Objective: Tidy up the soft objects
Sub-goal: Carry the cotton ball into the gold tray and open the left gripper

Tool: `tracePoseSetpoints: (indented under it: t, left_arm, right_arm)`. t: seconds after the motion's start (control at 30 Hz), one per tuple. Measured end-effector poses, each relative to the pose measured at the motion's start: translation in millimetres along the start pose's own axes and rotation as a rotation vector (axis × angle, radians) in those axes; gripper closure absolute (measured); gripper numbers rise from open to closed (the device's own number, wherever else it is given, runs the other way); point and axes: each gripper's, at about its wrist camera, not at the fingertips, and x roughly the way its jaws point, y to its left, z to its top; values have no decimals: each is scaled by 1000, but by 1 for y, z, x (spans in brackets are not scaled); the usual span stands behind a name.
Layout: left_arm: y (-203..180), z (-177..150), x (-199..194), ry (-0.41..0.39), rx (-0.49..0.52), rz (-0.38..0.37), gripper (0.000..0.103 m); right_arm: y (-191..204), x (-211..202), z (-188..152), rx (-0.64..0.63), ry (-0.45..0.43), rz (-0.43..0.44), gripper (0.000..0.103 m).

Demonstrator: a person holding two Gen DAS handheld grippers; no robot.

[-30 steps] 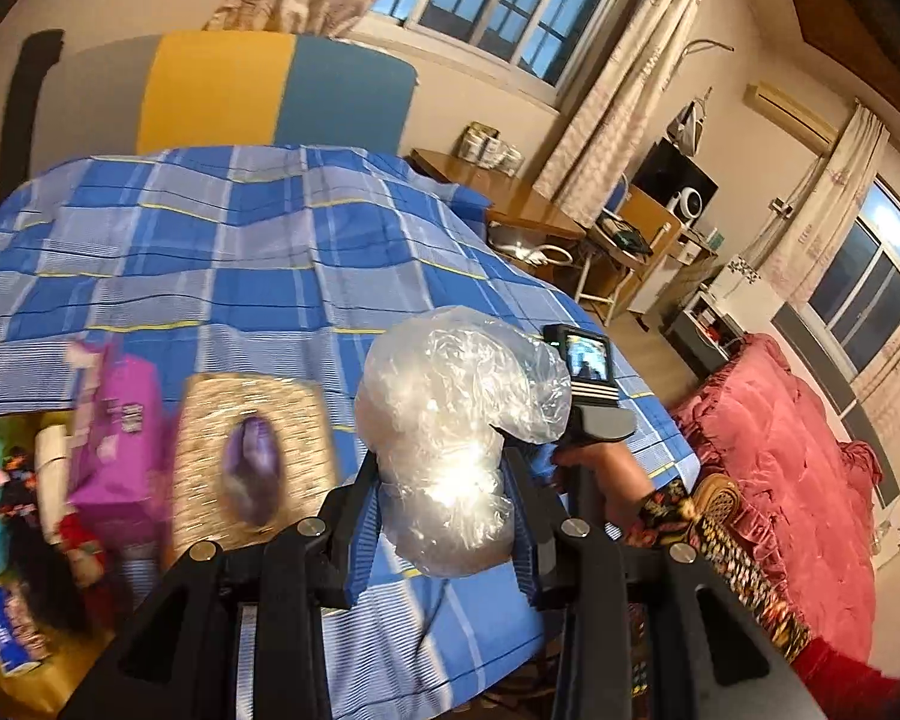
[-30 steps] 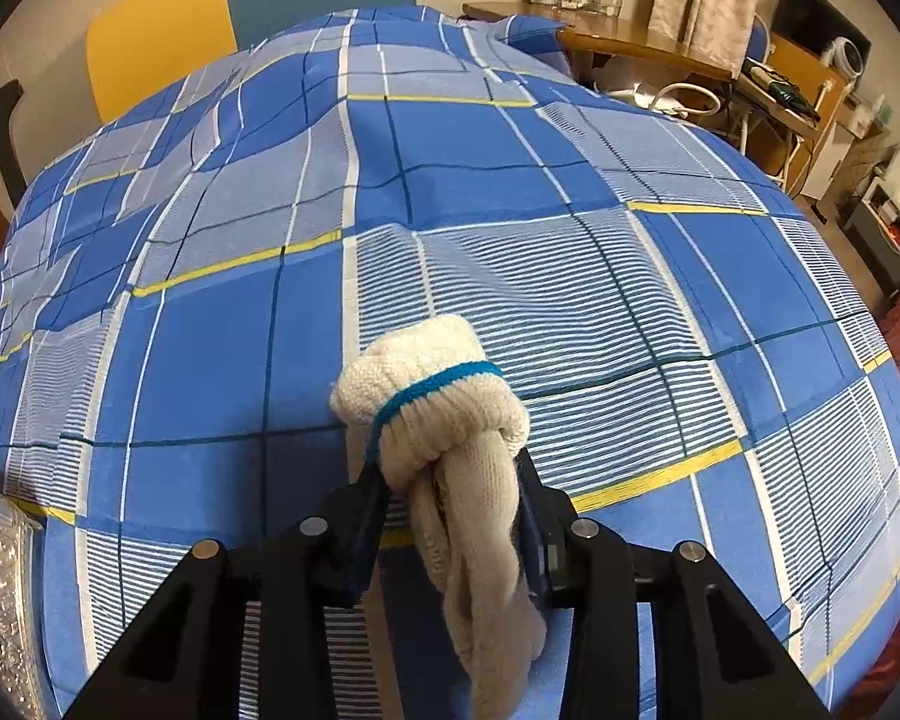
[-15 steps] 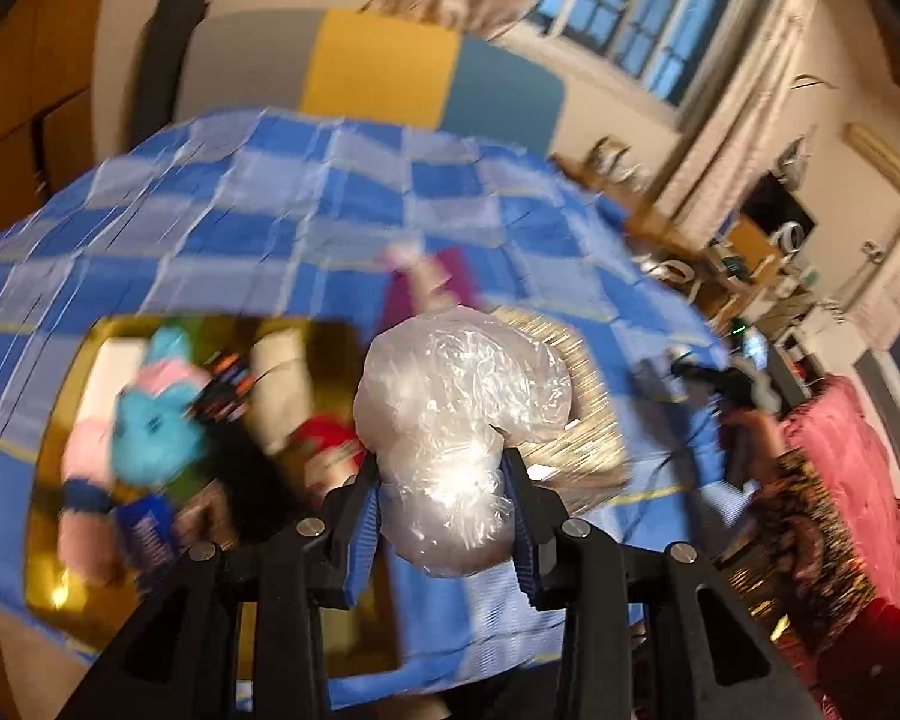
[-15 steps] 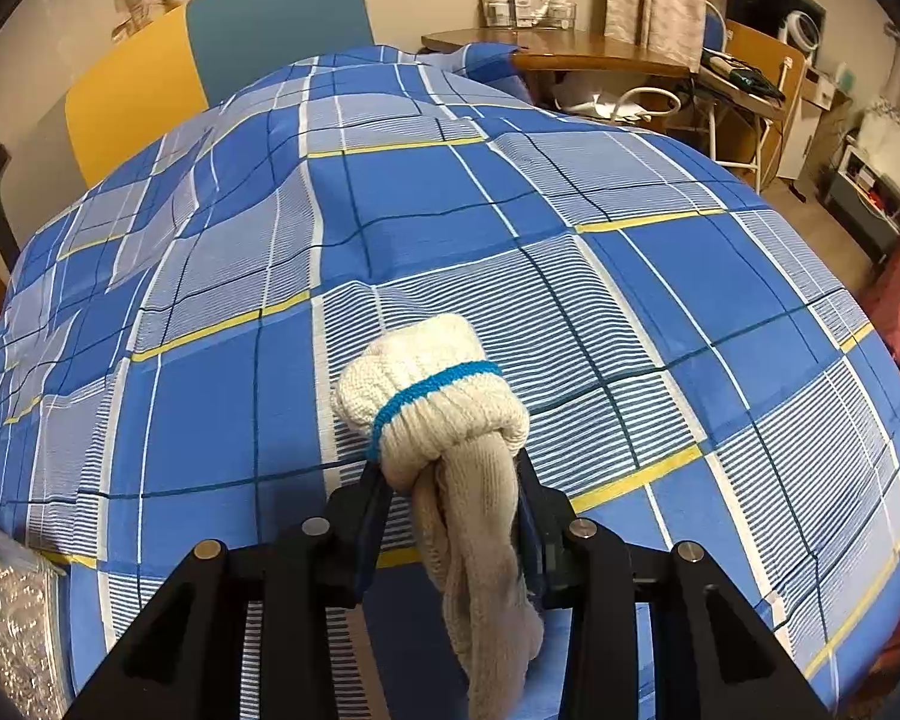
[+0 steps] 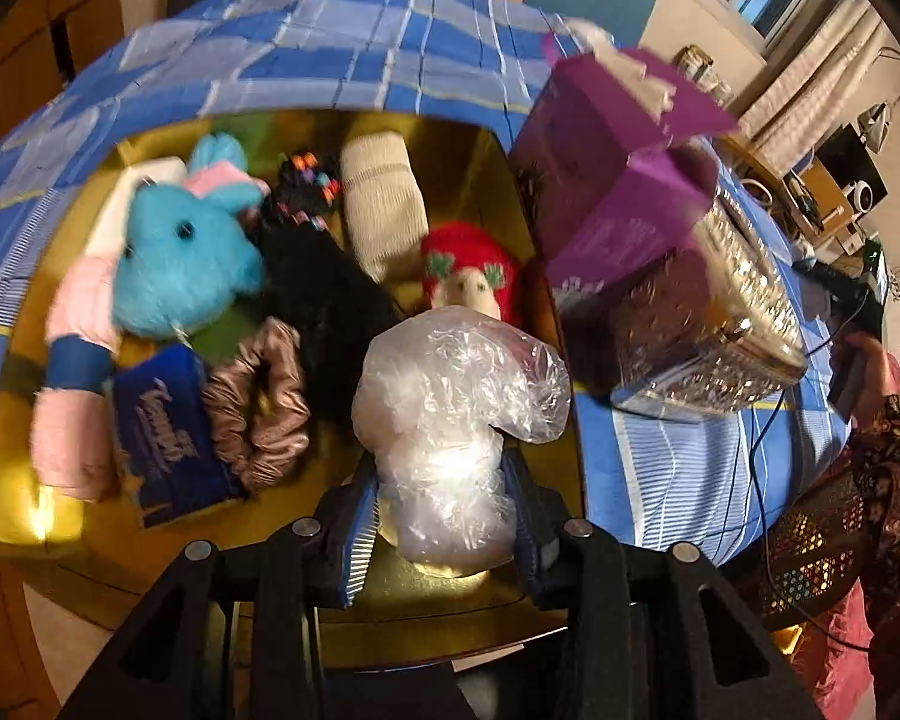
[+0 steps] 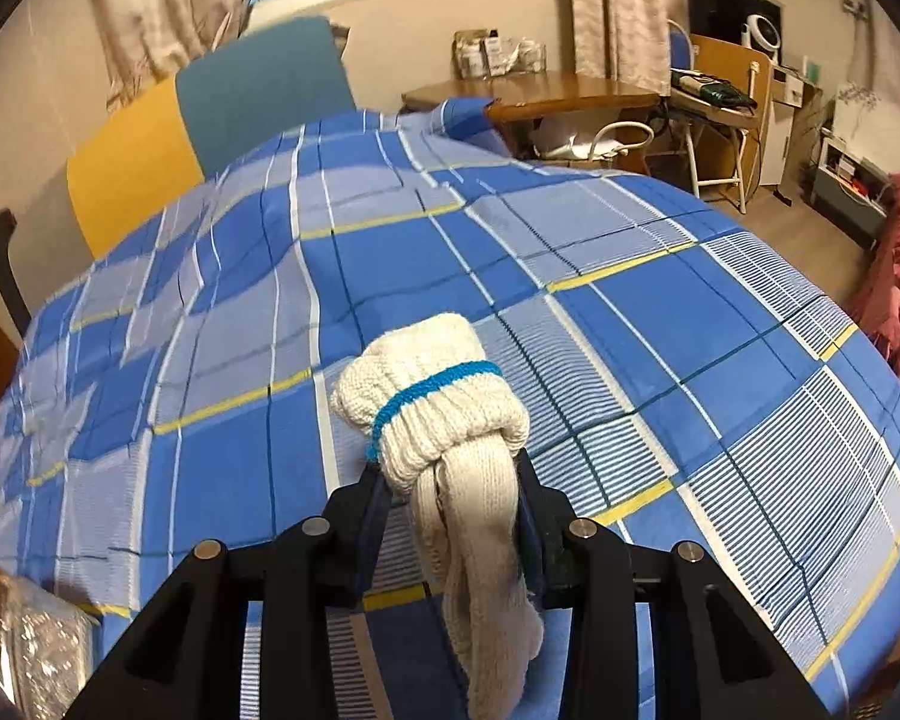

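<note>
My left gripper (image 5: 447, 495) hangs over the gold box (image 5: 513, 180), jaws opening, the plastic bag (image 5: 450, 414) apparently still touching them. My right gripper (image 6: 453, 510) clamps the glove (image 6: 444, 420) above the quilt (image 6: 630, 312).

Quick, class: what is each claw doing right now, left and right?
Left claw: jaws opening, crinkled clear plastic bag of white stuffing between them, above the gold box.
Right claw: shut on the rolled cream knitted glove.
</note>
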Motion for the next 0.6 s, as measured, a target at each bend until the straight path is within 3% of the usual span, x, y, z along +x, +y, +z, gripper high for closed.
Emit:
tracePoseSetpoints:
  t: [0.07, 0.13, 0.17, 0.4, 0.6]
  left_arm:
    - [-3, -1, 3, -4, 14, 5, 55]
    - [-7, -2, 2, -24, 36, 13, 34]
    - [-8, -3, 0, -34, 43, 11, 31]
    - [14, -1, -29, -135, -56, -24, 31]
    - [38, -6, -48, -206, -155, -62, 31]
  right_arm:
    - [0, -2, 1, 7, -16, 9, 65]
    - [2, -5, 2, -1, -31, 13, 65]
    - [4, -7, 2, -6, -42, 15, 65]
    - [18, -31, 2, -68, -161, 24, 65]
    - [23, -62, -4, -3, -188, 123, 65]
